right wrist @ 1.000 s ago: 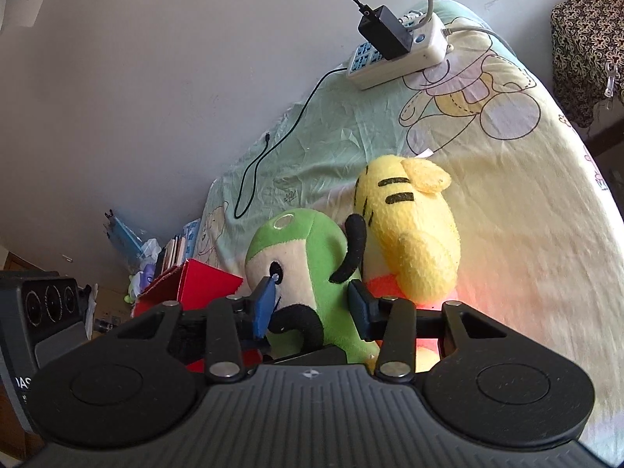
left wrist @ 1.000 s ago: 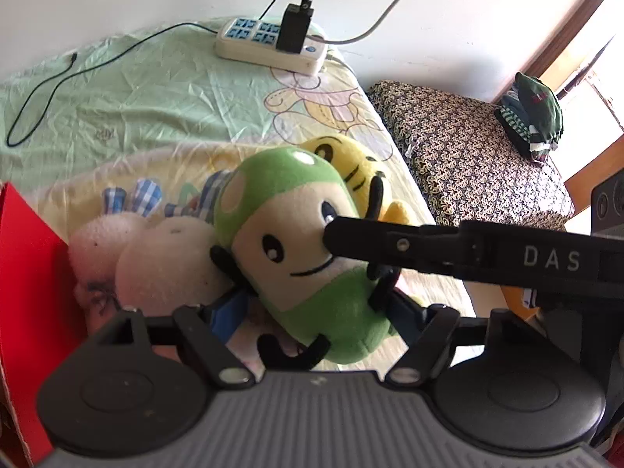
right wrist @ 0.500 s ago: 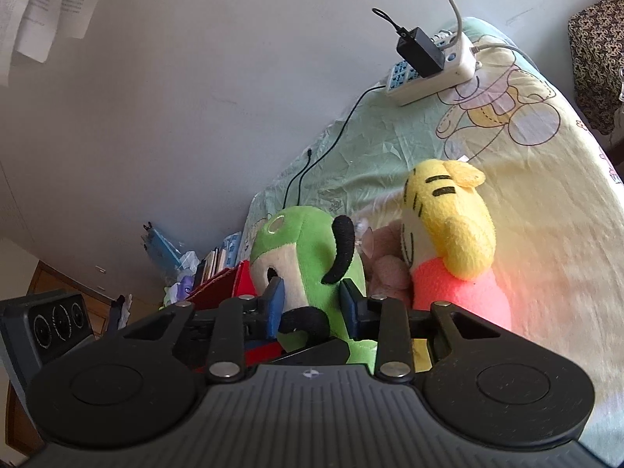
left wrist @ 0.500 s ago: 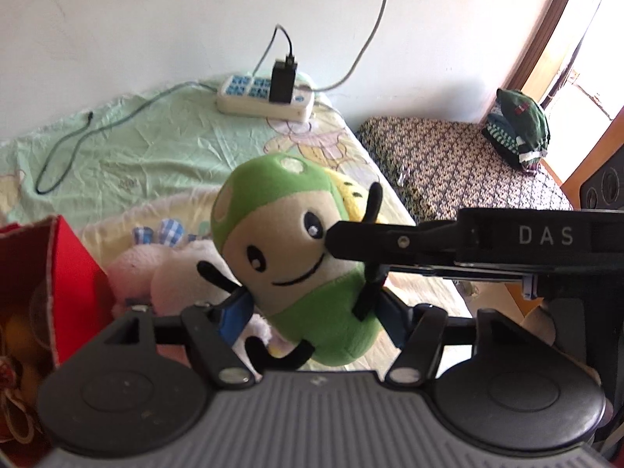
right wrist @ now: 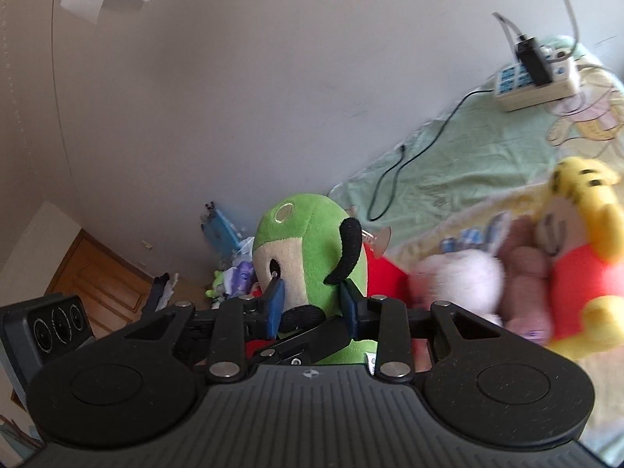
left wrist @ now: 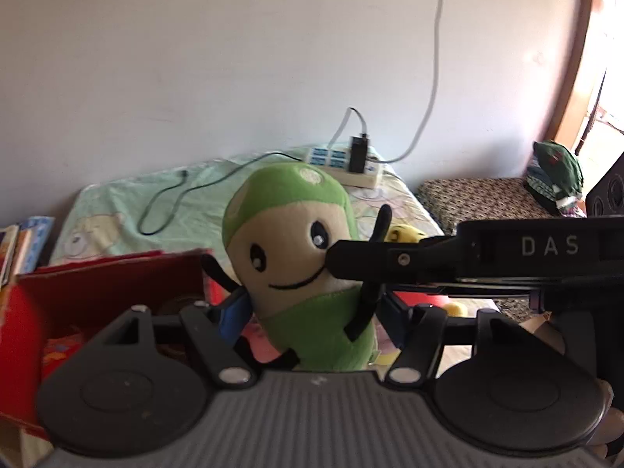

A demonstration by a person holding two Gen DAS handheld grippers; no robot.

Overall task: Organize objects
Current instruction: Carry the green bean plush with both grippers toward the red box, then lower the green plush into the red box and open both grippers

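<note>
Bed (left wrist: 117, 210), red box (left wrist: 109, 284), both tools gripping green plush (left wrist: 296, 249)

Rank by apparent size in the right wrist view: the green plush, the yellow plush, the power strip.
1. green plush, though it sits nearest the camera, which inflates it.
2. yellow plush, close behind; motion blur and the frame edge make this ranking unsure.
3. power strip, clearly smallest, but also farthest away.

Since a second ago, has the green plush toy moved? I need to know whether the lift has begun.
Yes. The green plush toy has risen off the bedsheet; the red box now sits beside and below it, and the power strip is level with its head.
</note>
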